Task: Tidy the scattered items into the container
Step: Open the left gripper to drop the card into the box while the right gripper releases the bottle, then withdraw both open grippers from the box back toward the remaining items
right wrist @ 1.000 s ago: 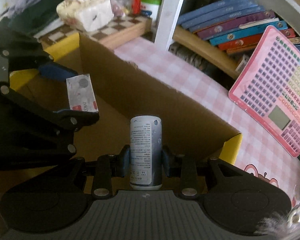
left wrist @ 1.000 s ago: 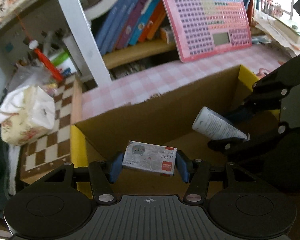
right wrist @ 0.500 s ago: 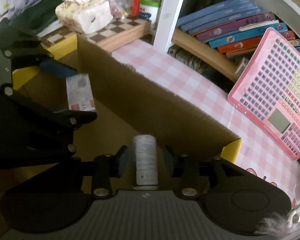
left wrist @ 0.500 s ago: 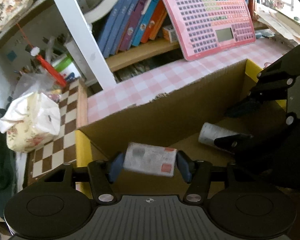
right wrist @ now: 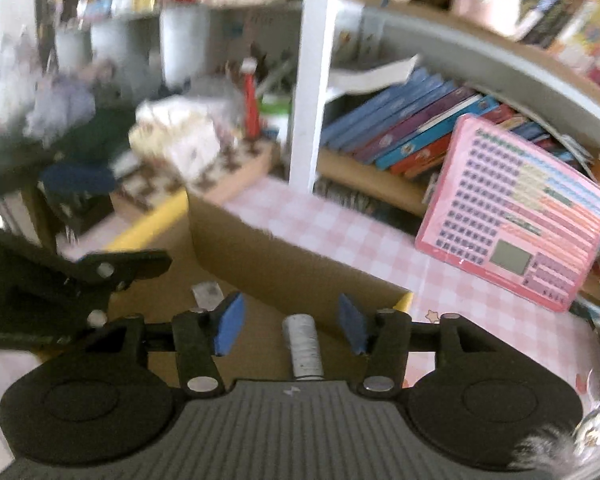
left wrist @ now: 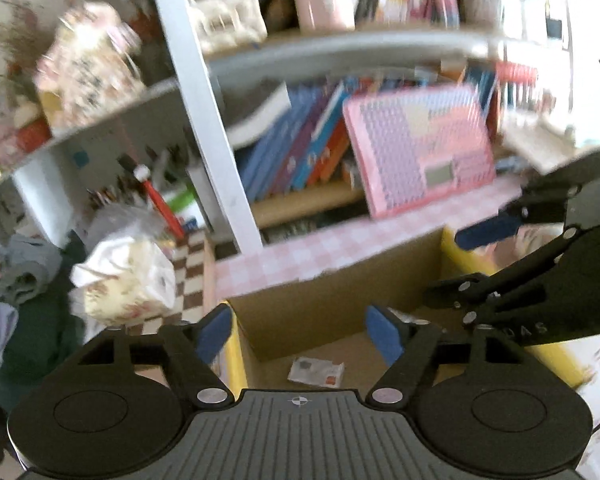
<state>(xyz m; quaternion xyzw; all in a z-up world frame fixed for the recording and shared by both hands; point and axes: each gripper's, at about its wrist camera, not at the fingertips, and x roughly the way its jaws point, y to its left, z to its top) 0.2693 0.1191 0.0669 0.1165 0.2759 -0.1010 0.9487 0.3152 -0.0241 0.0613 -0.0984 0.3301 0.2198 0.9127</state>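
Note:
An open cardboard box point(left wrist: 324, 300) with yellow flaps stands on the pink checked tablecloth. A small grey card pack point(left wrist: 316, 370) with a red corner lies on the box floor, below my left gripper point(left wrist: 300, 334), which is open and empty. In the right wrist view the same box point(right wrist: 284, 264) holds a white cylinder tube point(right wrist: 306, 344) lying on its floor, and the card pack point(right wrist: 207, 293) behind it. My right gripper point(right wrist: 290, 324) is open and empty above the tube. Each gripper shows at the edge of the other's view.
A pink toy keyboard tablet point(right wrist: 516, 216) leans against the bookshelf with a row of books point(right wrist: 400, 124). A tissue pack point(left wrist: 128, 280) sits on a chessboard point(left wrist: 190, 264) to the left of the box. A white shelf post point(left wrist: 204, 104) rises behind.
Both grippers opened and let go: the card pack and the tube dropped onto the box floor. Both grippers have lifted up and back, and the views are blurred from motion.

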